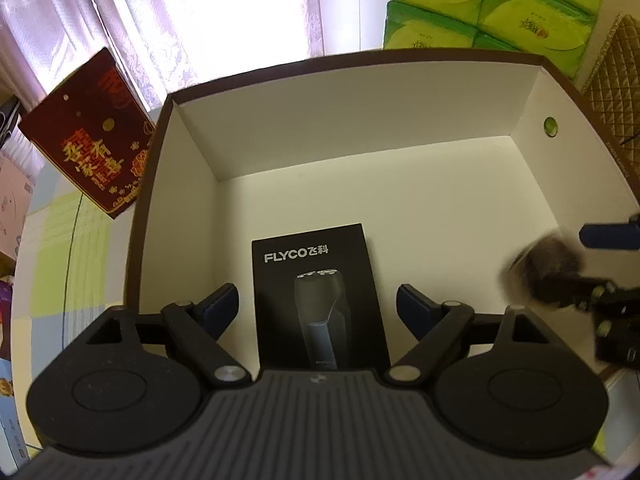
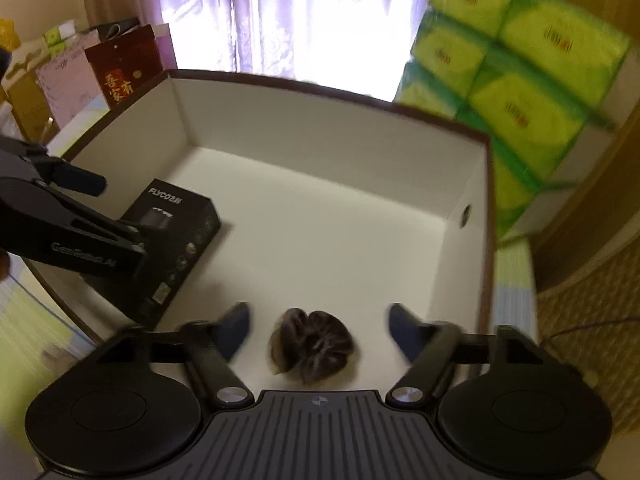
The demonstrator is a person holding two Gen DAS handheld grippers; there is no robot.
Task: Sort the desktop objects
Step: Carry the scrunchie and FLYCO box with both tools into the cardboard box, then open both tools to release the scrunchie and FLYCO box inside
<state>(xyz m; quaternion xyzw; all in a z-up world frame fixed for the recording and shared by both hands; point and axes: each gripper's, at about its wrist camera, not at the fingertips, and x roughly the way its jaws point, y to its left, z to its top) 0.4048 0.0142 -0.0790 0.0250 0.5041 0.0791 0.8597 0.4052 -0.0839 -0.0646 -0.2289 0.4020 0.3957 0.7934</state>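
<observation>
The left tongs [image 1: 318,304] stood open above a black shaver box [image 1: 318,296], their pads clear of its sides. The right tongs [image 2: 319,330] were open too, with a dark scrunchie [image 2: 314,344] lying loose between the spread fingers, touching neither. Both things lay on the white floor of a big open carton [image 1: 360,120], the shaver box toward its left, the scrunchie toward its right. Beyond the carton stood a red box [image 1: 92,136] and stacked green tissue packs [image 1: 520,12].
</observation>
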